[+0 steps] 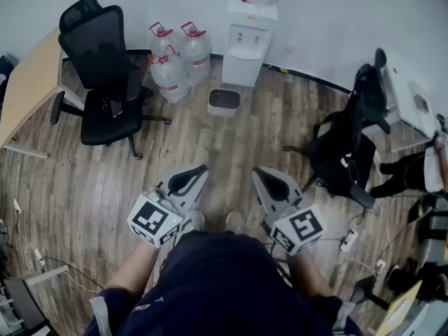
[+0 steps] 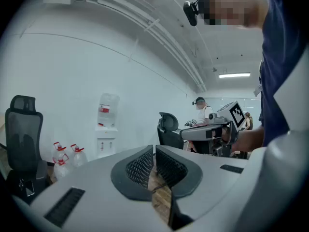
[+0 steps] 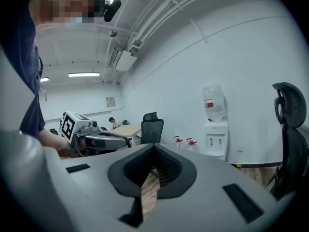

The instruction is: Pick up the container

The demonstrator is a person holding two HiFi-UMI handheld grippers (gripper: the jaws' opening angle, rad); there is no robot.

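The container [image 1: 224, 101], a small pale bin with a dark top, sits on the wooden floor [image 1: 84, 187] in the upper middle of the head view. It stands just in front of the white water dispenser [image 1: 246, 47] against the wall. To its left is a cluster of red-capped water bottles [image 1: 173, 61], perhaps parked there as spares for the dispenser.

Nothing touches the container, and open floor separates it from us. A black office chair [image 1: 105, 82] stands at the upper left and another chair [image 1: 350, 145] at the right. Both are clear of the straight path ahead.

We hold the left gripper [image 1: 198, 170] and the right gripper [image 1: 260, 173] side by side at the lower centre, both aimed toward the container and tipped slightly down. Each has its jaws pressed together with nothing between them, a carrying posture that suits the walk up rather than a grasp.

Neither gripper view shows the container. We judge the approach has not yet begun, and the jaws will need to spread before they can take the bin.
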